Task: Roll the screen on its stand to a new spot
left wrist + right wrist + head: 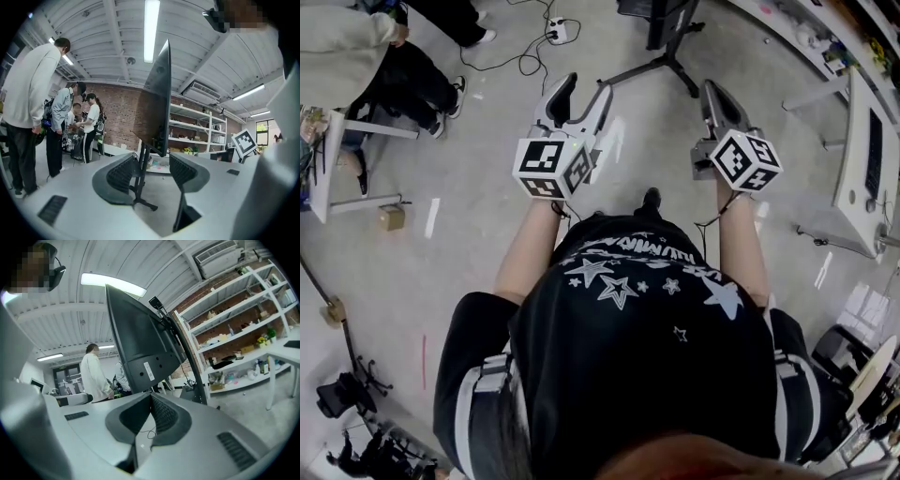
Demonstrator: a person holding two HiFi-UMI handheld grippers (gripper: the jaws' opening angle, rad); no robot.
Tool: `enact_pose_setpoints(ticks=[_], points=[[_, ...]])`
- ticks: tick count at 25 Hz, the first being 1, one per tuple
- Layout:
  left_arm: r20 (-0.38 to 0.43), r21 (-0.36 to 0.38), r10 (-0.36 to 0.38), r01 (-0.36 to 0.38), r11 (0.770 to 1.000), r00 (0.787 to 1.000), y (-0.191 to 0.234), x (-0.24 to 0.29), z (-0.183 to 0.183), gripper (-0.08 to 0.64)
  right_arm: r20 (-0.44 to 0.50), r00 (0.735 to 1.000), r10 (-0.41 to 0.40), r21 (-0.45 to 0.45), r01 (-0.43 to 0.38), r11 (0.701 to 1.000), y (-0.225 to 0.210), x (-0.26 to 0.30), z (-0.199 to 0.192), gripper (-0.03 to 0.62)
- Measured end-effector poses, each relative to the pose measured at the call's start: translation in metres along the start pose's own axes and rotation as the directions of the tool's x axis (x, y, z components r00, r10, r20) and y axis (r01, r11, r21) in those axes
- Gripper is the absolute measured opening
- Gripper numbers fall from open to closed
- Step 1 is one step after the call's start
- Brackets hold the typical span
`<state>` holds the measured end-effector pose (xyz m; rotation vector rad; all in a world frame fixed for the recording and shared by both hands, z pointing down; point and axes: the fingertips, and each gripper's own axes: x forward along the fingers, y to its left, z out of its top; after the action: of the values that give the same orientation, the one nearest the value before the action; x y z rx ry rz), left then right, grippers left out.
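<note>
Two tools are out in front of us, both short of the screen, which stands upright on its stand on the open floor just ahead. Our left tool has its jaws apart with nothing pressed between them. The stand's post shows through the gap, well beyond the pads, so we judge the opening suits taking hold of that post. Our right tool has its jaws closed on nothing and faces the screen's back panel, a pose that would suit pushing rather than gripping. Neither tool touches the screen or the stand. We cannot tell whether this spot is the old one or the new one: tools held off like this fit a reach in before the roll as well as a release after it.
</note>
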<state>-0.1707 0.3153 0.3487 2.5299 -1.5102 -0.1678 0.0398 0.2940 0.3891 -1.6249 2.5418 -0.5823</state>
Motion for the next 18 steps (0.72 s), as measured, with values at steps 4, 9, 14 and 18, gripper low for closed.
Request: enact_pose_setpoints(ticks=[4, 9, 14, 18], points=[[-0.003, -0.015, -0.024, 0.024, 1.000, 1.000, 0.001, -0.009, -0.001, 0.210, -0.009, 1.000, -0.018, -0.009, 0.018, 1.000, 0.015, -0.004, -0.008, 0.008], [-0.023, -0.031, -0.036, 0.035, 0.999, 0.999, 0.006, -0.020, -0.005, 0.078, -0.011, 0.999, -0.036, -0.023, 0.036, 0.999, 0.032, -0.009, -0.017, 0.006], [-0.038, -0.034, -0.063, 0.061, 0.998, 0.997, 0.005, -0.027, -0.008, 0.011, 0.002, 0.999, -0.047, -0.030, 0.047, 0.998, 0.040, -0.014, -0.020, 0.008], [-0.055, -0.044, -0.071, 0.068, 0.997, 0.996, 0.008, -0.032, -0.015, 0.011, -0.006, 0.999, -0.053, -0.029, 0.052, 0.998, 0.047, -0.017, -0.027, 0.006]])
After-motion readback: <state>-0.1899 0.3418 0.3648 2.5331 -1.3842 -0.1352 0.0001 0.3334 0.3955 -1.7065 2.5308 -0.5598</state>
